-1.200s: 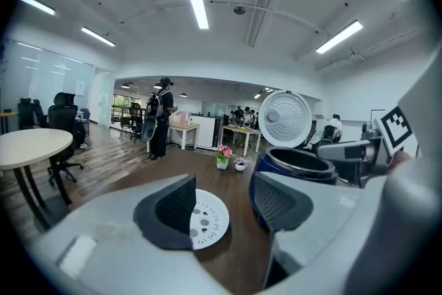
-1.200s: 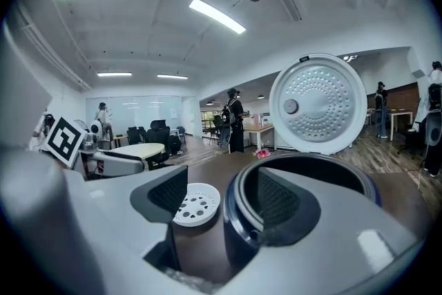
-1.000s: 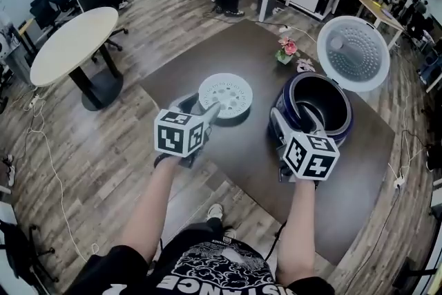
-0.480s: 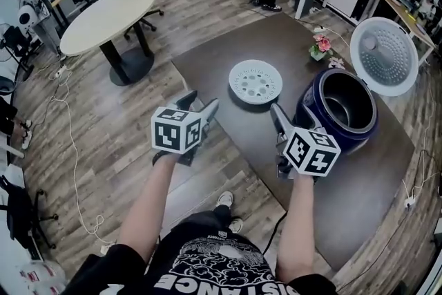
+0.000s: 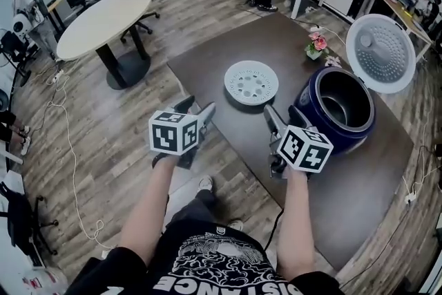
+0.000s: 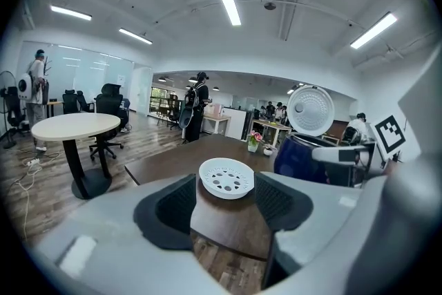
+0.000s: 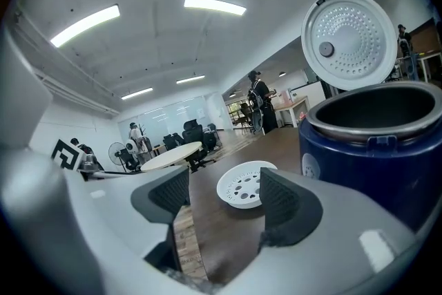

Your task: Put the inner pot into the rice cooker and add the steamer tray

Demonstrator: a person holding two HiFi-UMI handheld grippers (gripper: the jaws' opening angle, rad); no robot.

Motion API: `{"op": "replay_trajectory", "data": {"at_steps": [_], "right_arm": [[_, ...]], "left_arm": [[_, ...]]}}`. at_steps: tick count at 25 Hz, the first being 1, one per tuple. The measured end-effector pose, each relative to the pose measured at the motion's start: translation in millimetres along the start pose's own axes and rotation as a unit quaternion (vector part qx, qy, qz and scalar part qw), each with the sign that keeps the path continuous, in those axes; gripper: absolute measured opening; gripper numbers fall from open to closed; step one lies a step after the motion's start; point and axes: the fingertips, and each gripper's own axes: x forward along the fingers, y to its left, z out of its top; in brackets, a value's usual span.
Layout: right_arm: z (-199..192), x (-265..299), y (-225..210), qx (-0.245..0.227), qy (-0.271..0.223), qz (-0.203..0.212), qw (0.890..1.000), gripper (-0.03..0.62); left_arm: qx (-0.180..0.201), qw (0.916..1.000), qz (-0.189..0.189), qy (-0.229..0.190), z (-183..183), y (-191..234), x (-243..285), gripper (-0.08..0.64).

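Head view: white perforated steamer tray (image 5: pixel 251 82) on table (image 5: pixel 228 45); left gripper (image 5: pixel 197 108) released; right gripper (image 5: pixel 282 113) released, empty, jaws just narrowing.

In the right gripper view the rice cooker (image 7: pixel 366 155) runs off the right edge, and its dark inside gives nothing away. From above, the right gripper (image 5: pixel 283 118) hides the cooker's near lower wall. The standing figure (image 7: pixel 257 103) far back is too small to make out.

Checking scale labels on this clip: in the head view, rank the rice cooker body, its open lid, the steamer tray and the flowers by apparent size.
Largest to smallest:
1. rice cooker body and open lid, too alike to rank
2. steamer tray
3. flowers
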Motion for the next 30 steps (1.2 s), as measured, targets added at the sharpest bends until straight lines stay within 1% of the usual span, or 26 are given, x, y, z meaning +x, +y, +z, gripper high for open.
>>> {"op": "replay_trajectory", "data": {"at_steps": [3, 8, 11, 15, 20, 25, 30], "right_arm": [[-8, 12, -5, 0.009, 0.007, -0.007, 1.0, 0.308], [-10, 43, -13, 0.021, 0.024, -0.029, 0.999, 0.298], [-20, 56, -17, 0.041, 0.027, -0.058, 0.997, 0.296], [-25, 76, -31, 0.07, 0.026, -0.099, 0.992, 0.287], [-39, 99, -53, 0.101, 0.032, -0.148, 0.983, 0.279], [-58, 115, -81, 0.132, 0.045, -0.203, 0.969, 0.278], [-71, 128, -82, 0.153, 0.053, -0.242, 0.957, 0.262]], "left_arm": [[-0.001, 0.9999, -0.01, 0.003, -2, 5, 15, 0.261], [-0.012, 0.9991, -0.037, 0.016, 8, 21, 53, 0.261], [-0.011, 0.997, -0.068, 0.034, 5, 29, 78, 0.261], [0.007, 0.9928, -0.106, 0.054, 14, 38, 116, 0.261], [0.025, 0.9845, -0.15, 0.086, 16, 48, 165, 0.261], [0.035, 0.9733, -0.191, 0.122, 13, 54, 213, 0.261], [0.043, 0.961, -0.223, 0.158, 6, 68, 239, 0.261]]}}
